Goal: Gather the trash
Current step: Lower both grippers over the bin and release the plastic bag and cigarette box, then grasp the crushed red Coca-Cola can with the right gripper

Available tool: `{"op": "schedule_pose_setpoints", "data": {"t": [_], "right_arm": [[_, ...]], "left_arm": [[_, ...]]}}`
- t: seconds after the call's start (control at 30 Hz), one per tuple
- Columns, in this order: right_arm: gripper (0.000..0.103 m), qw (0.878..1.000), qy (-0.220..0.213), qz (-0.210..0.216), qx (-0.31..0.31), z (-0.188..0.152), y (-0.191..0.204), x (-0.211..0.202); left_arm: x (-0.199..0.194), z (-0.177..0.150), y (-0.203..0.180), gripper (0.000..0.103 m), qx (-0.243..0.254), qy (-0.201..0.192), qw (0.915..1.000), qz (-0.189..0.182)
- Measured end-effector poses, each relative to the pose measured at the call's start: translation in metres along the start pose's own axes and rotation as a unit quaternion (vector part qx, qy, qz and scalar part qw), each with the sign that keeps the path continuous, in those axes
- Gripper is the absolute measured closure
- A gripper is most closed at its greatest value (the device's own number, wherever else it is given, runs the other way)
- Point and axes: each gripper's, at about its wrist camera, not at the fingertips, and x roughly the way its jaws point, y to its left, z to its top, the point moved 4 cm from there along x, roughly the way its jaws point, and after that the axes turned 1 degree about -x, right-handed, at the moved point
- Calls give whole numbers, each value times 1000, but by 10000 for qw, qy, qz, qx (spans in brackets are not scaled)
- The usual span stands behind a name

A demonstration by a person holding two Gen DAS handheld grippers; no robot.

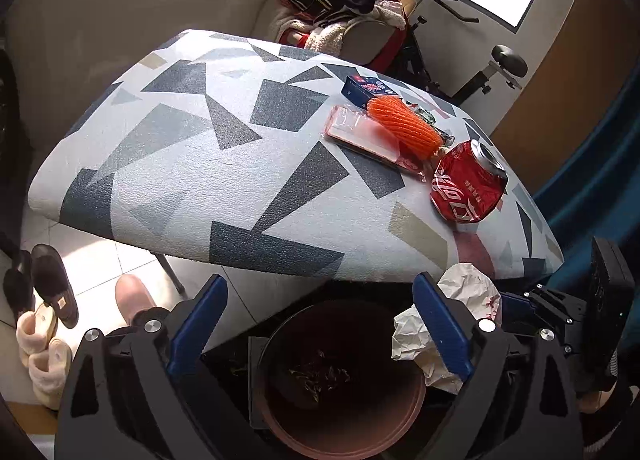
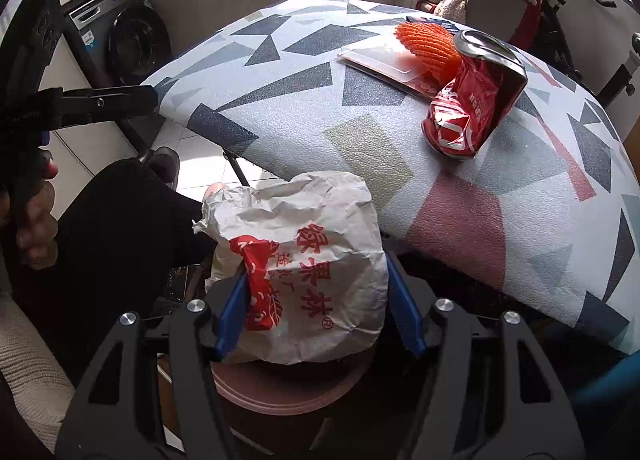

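Crumpled paper bag [image 2: 304,272] in right tongs [image 2: 316,312], one crushed can [image 2: 472,104]

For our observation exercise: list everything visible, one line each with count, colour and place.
Table: one, grey-patterned, centre.
Can: one, red, crushed, on table.
Net sleeve: one, orange, beside can.
Packet: one, clear-pink, under sleeve.
Box: one, blue, far side.
Bin: one, pinkish, below table edge.
Paper bag: one, white-red, over bin.
Slippers: several, floor.
Left gripper: jaws open, empty.
Right gripper: jaws on bag.
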Motion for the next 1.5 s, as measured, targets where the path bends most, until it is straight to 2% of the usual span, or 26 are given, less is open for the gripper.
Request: {"op": "schedule_pose_setpoints", "data": {"t": [0.23, 0.77, 0.83, 1.03, 1.17, 1.3, 1.5], "right_arm": [[38, 9990, 349, -104, -268, -14, 12, 24], [32, 9956, 597, -327, -652, -16, 25, 43], [27, 9953, 614, -344, -661, -17, 24, 44], [16, 9953, 588, -391, -656, -18, 23, 43], [11, 9970, 439, -486, -410, -15, 12, 37], [10, 9985, 219, -491, -27, -11, -3, 28], [9, 9984, -16, -520, 201, -7, -13, 17]], "left_arm": [[2, -3, 10, 11, -92, 24, 9999, 98], [14, -16, 19, 11, -215, 170, 9996, 116], [14, -17, 19, 11, -217, 181, 9995, 113], [16, -18, 18, 11, -212, 210, 9995, 114], [16, -19, 19, 11, -211, 187, 9995, 121], [14, -17, 19, 11, -198, 146, 9996, 150], [13, -15, 17, 11, -122, 93, 9997, 192]]}}
